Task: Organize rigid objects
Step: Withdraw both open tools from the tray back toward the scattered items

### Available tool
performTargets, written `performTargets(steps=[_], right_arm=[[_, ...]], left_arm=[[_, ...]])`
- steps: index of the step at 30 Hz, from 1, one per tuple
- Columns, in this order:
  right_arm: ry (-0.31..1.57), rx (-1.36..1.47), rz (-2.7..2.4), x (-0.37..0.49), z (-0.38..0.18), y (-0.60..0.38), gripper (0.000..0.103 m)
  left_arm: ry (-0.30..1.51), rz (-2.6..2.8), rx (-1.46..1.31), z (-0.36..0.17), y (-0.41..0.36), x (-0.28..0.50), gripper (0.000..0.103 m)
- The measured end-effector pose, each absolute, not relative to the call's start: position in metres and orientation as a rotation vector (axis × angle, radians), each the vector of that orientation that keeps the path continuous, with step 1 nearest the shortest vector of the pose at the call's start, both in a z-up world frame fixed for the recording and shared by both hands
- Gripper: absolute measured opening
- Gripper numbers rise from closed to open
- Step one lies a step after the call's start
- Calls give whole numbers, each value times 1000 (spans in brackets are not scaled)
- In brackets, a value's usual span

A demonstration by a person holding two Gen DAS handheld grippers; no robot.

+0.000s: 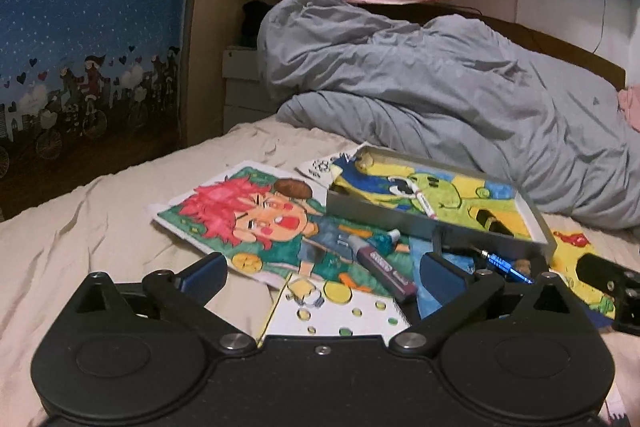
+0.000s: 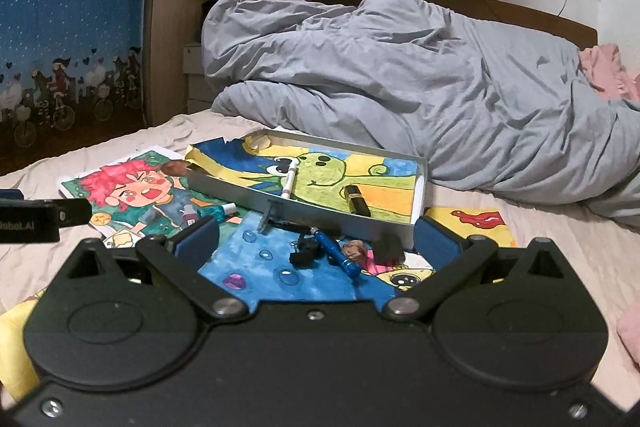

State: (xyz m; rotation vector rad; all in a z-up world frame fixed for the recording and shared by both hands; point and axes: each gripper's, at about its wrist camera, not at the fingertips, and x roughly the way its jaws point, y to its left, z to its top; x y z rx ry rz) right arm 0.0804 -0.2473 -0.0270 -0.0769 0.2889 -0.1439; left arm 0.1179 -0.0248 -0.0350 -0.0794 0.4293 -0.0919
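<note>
Tray [image 2: 420, 195] mid-bed [image 2: 520, 251] on drawings, holding marker [image 2: 289, 179] and dark tube [image 2: 357, 200]. Blue pen [image 2: 340, 254], purple marker [image 1: 386, 269], teal bottle [image 2: 210, 213] and dark, indistinct bits lie loose beside its near wall. Left tongs [image 1: 320, 269] and right tongs [image 2: 316, 241] gape wide, empty.

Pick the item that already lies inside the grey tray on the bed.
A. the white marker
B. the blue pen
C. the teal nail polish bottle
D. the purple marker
A: the white marker lies inside the grey tray on the green dinosaur drawing, while the blue pen, the teal bottle and the purple marker lie outside it on the loose drawings.
</note>
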Motion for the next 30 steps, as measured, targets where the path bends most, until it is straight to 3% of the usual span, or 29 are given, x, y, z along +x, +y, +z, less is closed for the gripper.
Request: performTargets(steps=[30], right_arm=[[369,-108,-131,88,-35,-247,102]], left_arm=[[431,-89,-43,-46,-31,121,102]])
